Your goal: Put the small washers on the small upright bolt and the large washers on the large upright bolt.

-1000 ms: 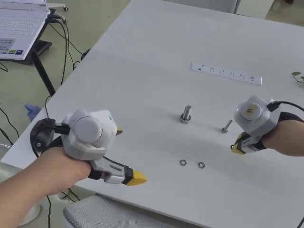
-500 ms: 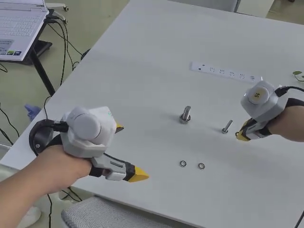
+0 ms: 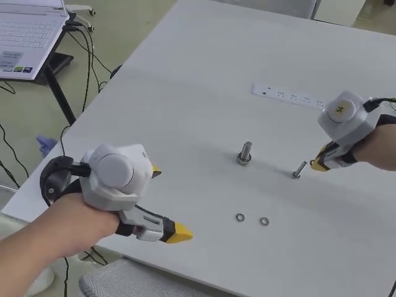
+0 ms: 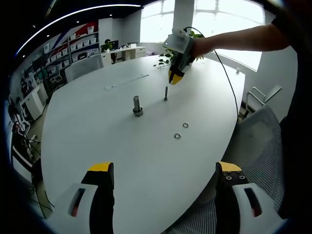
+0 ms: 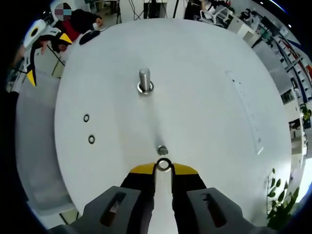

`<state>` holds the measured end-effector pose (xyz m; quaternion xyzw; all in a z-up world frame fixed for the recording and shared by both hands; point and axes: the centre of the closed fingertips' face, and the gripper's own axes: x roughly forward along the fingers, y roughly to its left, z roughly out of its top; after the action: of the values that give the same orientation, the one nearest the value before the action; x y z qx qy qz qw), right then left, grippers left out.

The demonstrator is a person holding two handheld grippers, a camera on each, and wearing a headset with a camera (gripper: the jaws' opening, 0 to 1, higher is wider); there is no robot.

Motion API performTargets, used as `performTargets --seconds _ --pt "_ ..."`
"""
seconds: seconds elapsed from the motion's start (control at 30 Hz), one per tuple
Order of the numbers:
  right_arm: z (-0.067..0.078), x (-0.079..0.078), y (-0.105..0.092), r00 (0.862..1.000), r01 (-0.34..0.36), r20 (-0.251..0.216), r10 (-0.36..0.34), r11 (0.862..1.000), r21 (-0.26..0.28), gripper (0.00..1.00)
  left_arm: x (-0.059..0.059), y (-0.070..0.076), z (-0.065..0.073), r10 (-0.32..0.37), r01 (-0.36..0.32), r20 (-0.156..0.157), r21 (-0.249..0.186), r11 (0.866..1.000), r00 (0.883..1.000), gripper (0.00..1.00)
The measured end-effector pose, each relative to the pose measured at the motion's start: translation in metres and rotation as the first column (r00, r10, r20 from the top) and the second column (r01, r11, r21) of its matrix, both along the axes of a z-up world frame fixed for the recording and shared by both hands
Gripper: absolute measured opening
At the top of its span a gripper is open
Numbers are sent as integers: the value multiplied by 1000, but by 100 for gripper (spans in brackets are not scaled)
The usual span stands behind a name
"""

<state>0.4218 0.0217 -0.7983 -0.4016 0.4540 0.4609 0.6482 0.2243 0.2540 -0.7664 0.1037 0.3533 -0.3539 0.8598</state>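
Note:
The large upright bolt (image 3: 245, 153) (image 4: 137, 105) (image 5: 145, 80) stands mid-table, and the small upright bolt (image 3: 299, 169) (image 4: 165, 93) (image 5: 162, 150) stands to its right. My right gripper (image 3: 318, 164) (image 5: 164, 168) (image 4: 176, 78) is shut on a small washer (image 5: 164, 165) held in its yellow tips, right beside the small bolt's top. Two loose washers (image 3: 239, 217) (image 3: 264, 221) (image 5: 86, 118) (image 4: 185, 125) lie on the table nearer to me. My left gripper (image 3: 167, 201) (image 4: 164, 170) (image 5: 48, 57) hovers open and holds nothing over the table's near left edge.
A white power strip (image 3: 291, 97) (image 5: 246, 109) lies at the back of the white table (image 3: 185, 93). A laptop (image 3: 25, 37) on a stand and cables sit off the table's left side. A grey chair (image 3: 124, 281) is below the near edge.
My right gripper has moved away from me, from below-right of the small bolt up to beside its top. The left gripper has stayed put.

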Motion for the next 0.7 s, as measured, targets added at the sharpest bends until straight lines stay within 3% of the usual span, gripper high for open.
performTargets --seconds 0.33,0.7 --pt "-8 4 13 1000 -15 -9 15 1000 6 12 1 6 -2 17 -17 -9 -6 1000 1000 85" --pt "-16 7 13 1000 -6 -27 6 1000 -2 12 7 9 -4 16 -16 -9 -11 1000 1000 85"
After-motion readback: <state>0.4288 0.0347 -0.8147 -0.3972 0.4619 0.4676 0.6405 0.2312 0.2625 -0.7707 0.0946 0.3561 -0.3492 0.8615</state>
